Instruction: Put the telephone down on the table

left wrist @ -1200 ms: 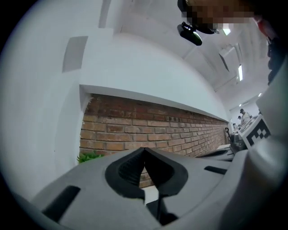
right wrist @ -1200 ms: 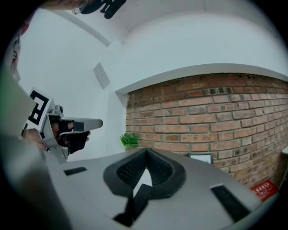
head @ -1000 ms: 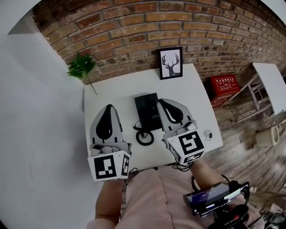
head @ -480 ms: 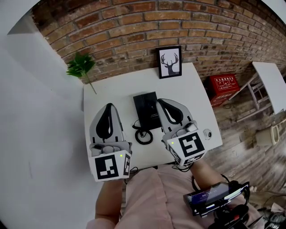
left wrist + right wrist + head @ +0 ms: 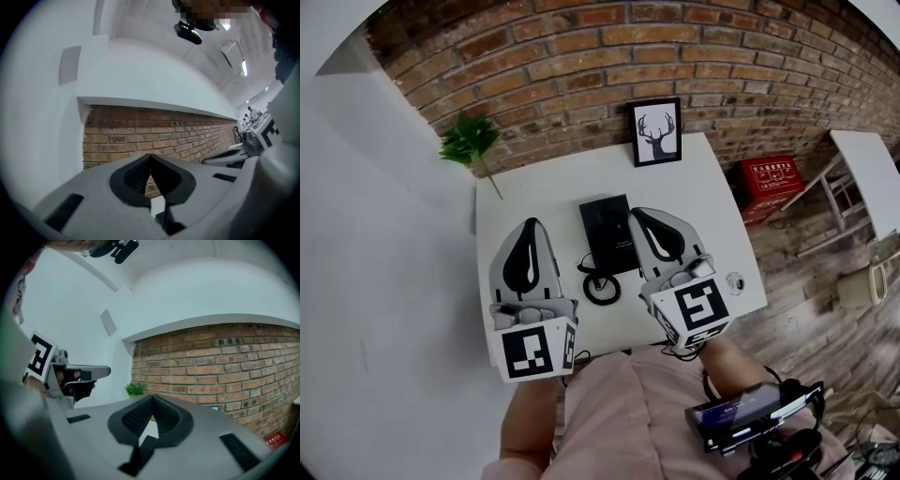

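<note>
Grey left gripper [image 5: 529, 227] and grey right gripper [image 5: 636, 216] are each clenched on nothing, and the right one covers the right edge of the flat black telephone [image 5: 606, 230] lying on the white rectangular table [image 5: 703, 197], so I can't tell whether they touch, nor make out its details. I'm holding both about level, side by side over the table's near half, tips toward the red brick wall [image 5: 581, 66], the telephone between them. I count two grippers, one telephone, one black coiled cord [image 5: 602, 289] in front of it, one framed deer picture [image 5: 657, 132] and one green leafy sprig [image 5: 471, 141].
</note>
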A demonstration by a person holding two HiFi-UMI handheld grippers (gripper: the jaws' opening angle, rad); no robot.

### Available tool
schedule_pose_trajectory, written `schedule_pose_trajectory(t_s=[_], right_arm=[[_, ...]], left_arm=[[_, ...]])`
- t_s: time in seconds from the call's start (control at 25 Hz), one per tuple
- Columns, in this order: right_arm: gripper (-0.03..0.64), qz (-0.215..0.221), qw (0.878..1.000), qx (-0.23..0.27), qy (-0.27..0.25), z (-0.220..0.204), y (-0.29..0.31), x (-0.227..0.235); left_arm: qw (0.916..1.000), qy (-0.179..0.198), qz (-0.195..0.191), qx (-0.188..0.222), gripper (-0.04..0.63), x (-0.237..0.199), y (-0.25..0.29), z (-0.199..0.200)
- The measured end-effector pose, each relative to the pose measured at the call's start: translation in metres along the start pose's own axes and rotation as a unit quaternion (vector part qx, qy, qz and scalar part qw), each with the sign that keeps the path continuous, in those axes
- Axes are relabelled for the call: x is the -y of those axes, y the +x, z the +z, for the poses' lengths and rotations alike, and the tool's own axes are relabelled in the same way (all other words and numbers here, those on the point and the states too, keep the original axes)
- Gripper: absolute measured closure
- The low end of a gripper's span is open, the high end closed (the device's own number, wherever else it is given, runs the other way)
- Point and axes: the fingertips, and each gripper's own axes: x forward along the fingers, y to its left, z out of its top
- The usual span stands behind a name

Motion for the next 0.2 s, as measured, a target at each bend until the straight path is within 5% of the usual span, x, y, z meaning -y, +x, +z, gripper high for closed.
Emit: schedule_pose_trajectory(t_s=[0.2], right_arm=[[0.614, 0.000, 1.000, 0.001, -0.001, 0.0014, 0.0000, 0.0025]], left_arm=[[1.0000, 0.004, 0.000, 0.000, 0.595, 0.0027, 0.0011, 0.0014]])
